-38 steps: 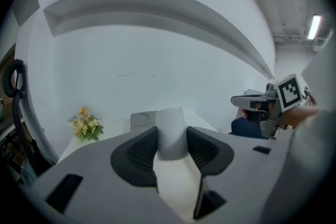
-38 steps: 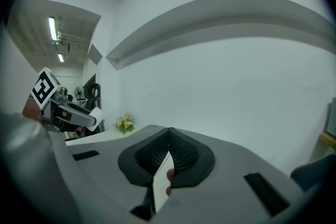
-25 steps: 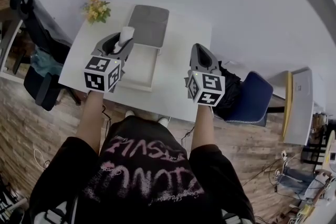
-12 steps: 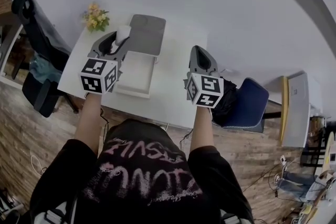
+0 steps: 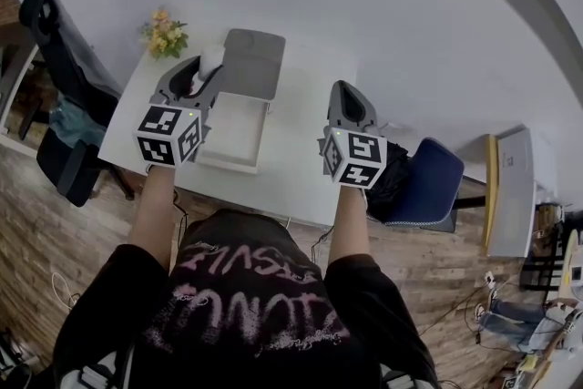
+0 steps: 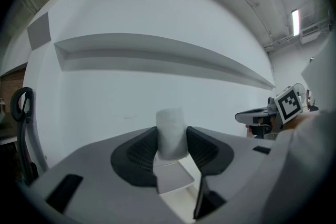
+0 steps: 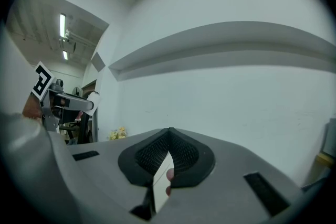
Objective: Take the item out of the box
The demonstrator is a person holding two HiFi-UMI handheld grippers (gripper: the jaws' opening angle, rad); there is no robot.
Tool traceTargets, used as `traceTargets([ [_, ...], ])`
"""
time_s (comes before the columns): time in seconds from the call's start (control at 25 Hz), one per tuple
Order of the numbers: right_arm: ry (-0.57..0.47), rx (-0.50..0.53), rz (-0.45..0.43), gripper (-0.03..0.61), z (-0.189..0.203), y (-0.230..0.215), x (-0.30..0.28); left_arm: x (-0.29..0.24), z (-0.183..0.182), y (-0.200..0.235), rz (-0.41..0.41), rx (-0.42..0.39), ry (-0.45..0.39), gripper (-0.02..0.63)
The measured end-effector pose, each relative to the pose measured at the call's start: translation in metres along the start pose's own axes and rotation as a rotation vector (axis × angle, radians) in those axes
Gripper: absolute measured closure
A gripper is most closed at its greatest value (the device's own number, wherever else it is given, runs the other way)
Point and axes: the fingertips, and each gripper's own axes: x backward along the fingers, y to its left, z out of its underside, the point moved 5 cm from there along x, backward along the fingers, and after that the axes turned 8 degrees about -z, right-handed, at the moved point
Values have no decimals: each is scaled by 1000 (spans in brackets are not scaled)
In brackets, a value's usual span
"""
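The left tongs (image 6: pixel 172 148) stood partly open, clamped on the white item (image 6: pixel 171 126), which hung above the open box (image 5: pixel 226 161) on the counter (image 5: pixel 305 155); the right tongs (image 7: pixel 169 150) were closed on nothing, off to the side; the lift-out looked all but done; the next move probably called for carrying the item clear of the box, lowering it onto bare counter, then letting go.

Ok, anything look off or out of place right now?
Nothing stands out. The left gripper holds the white item, outside the open box on the table; no spill or damage shows. The right gripper is shut and empty.
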Motion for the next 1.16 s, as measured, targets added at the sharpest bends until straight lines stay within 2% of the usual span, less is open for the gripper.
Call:
traceTargets([
  [1.16,-34,9,24,571,-13,-7,-3,0,-18,1,-6,-8,-38,439],
])
